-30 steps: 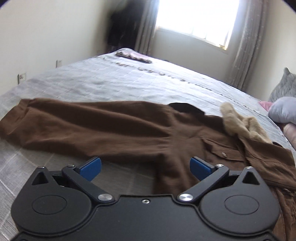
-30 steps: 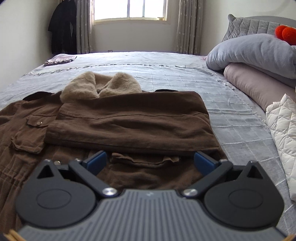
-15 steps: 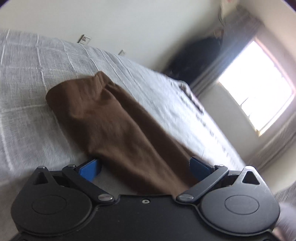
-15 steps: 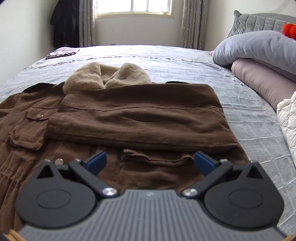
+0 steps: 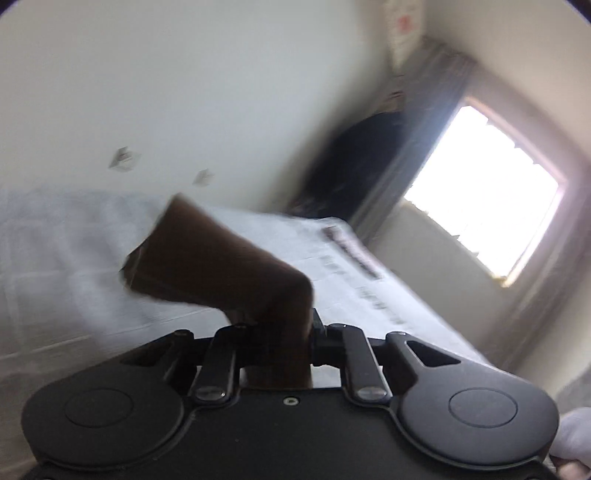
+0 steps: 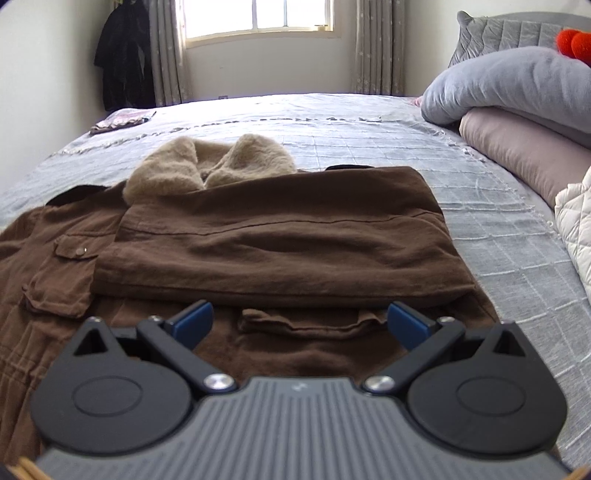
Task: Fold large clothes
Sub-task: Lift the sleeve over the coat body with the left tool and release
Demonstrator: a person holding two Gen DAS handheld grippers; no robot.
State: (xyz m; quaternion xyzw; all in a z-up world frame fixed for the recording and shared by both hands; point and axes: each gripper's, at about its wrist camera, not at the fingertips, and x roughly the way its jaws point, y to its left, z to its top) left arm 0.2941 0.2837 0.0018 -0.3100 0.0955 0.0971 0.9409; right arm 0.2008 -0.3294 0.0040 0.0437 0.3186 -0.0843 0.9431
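Bedroom: grey quilted bedspread (image 6: 369, 122) on the bed, bright window (image 6: 258, 18) at top centre of the right wrist view with grey curtains (image 6: 373, 44), dark garment hanging (image 6: 122, 55) upper left, grey pillow (image 6: 517, 85) and pinkish bolster (image 6: 517, 151) at right, white quilted item (image 6: 576, 221) at right edge.

Left wrist view is blurred and rolled, with the wall up top and the window (image 5: 484, 199) tilted at right. Left gripper (image 5: 275, 332) at lower centre; its jaws have just been closing and now pinch the brown sleeve (image 5: 221, 262), which rises from the bedspread (image 5: 55, 258) at centre left into the jaws.

Right gripper (image 6: 299, 321) at lower centre of its view, angled down, jaws wide, blue pads (image 6: 194, 317) apart, nothing between them. Brown coat with tan fleece collar (image 6: 280, 236) lies flat on the bed just beyond and under that gripper, its right side folded over, collar towards the window, chest pocket (image 6: 62, 273) at left.
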